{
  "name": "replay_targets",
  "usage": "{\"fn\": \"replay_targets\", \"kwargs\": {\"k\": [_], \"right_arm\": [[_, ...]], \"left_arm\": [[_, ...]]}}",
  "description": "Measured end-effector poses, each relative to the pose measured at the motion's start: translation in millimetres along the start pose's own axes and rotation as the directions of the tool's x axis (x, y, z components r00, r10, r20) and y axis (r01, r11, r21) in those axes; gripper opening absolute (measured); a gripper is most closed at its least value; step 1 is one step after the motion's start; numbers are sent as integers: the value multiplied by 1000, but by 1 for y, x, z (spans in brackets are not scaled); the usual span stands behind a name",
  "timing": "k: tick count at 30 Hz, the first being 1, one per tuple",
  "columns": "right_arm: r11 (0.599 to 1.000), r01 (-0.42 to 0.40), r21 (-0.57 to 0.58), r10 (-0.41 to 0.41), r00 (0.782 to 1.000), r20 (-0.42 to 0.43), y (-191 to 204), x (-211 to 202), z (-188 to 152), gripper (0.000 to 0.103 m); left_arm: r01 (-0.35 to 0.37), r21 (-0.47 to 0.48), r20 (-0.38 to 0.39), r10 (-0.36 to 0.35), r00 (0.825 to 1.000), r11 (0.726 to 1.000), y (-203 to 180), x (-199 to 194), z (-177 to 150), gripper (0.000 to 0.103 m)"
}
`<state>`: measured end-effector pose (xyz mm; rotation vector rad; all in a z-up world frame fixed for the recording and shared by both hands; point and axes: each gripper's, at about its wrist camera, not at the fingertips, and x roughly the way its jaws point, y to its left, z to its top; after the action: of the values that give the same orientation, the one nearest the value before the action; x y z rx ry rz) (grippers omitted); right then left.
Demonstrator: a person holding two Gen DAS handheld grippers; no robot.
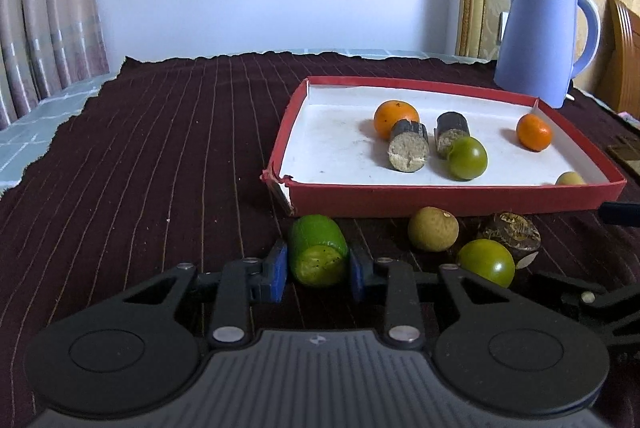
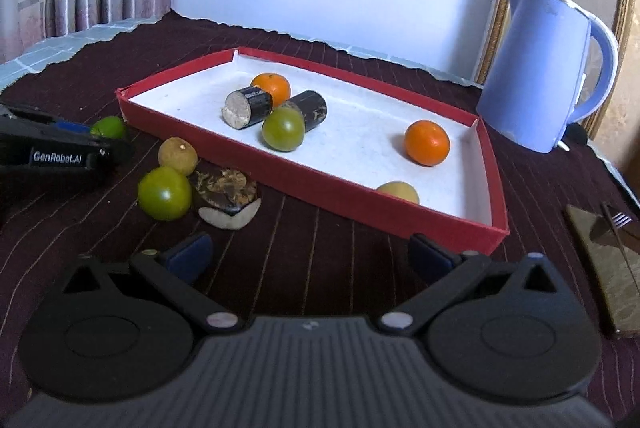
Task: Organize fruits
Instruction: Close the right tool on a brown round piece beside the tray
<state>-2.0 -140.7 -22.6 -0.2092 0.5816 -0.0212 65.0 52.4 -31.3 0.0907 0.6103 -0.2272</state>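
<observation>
While the left gripper (image 1: 318, 268) clamps a smooth cut green cylinder (image 1: 319, 255), the right gripper (image 2: 308, 258) gapes empty beside a red cardboard tray (image 2: 360, 206).

A: Cloth (image 1: 160, 148) on the surface?
B: Dark maroon fabric, matt, ribbed with thin pale lines, ragged edge.
A: Tray (image 1: 452, 198)?
B: Cardboard, red matt outside, white paper lining, scuffed, one corner torn.
A: Kettle (image 1: 540, 36)?
B: Smooth pale-blue plastic, soft sheen.
A: Fruit?
B: Green round fruit (image 1: 486, 262) glossy; oranges (image 2: 427, 142) finely dimpled; dark cut stalk (image 2: 248, 107) rough and fibrous at the end.
</observation>
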Motion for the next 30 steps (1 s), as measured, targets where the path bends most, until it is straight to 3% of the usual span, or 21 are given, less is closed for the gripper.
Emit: {"fn": "replay_targets", "kwargs": {"k": [2,3,6,8,15,18,20,30], "right_arm": [[1000,-25,4,25,1000,-6,2,2,2,86],[999,-34,6,34,999,-10,4,4,3,84],[999,-51,-3,51,999,-15,9,9,8,82],[997,-73,-12,73,997,-16,12,11,11,76],[989,-144,-20,144,989,-20,18,23,20,75],[977,-215,8,215,977,-15,14,26,22,54],[977,-212,3,212,977,-8,15,25,21,39],[992,-124,6,124,992,0,16,12,13,39]], "left_arm": [[-3,4,0,3,1000,1000,-1,0,0,31],[-1,1,0,1,1000,1000,0,0,0,31],[6,-7,-1,-6,1000,1000,1,1,0,31],[6,-7,-1,-6,1000,1000,1,1,0,31],[13,-12,-1,-13,1000,1000,2,1,0,31],[17,-19,2,-17,1000,1000,3,1,-1,31],[25,-30,3,-25,1000,999,5,1,-1,31],[29,-36,8,-29,1000,999,5,0,0,31]]}}
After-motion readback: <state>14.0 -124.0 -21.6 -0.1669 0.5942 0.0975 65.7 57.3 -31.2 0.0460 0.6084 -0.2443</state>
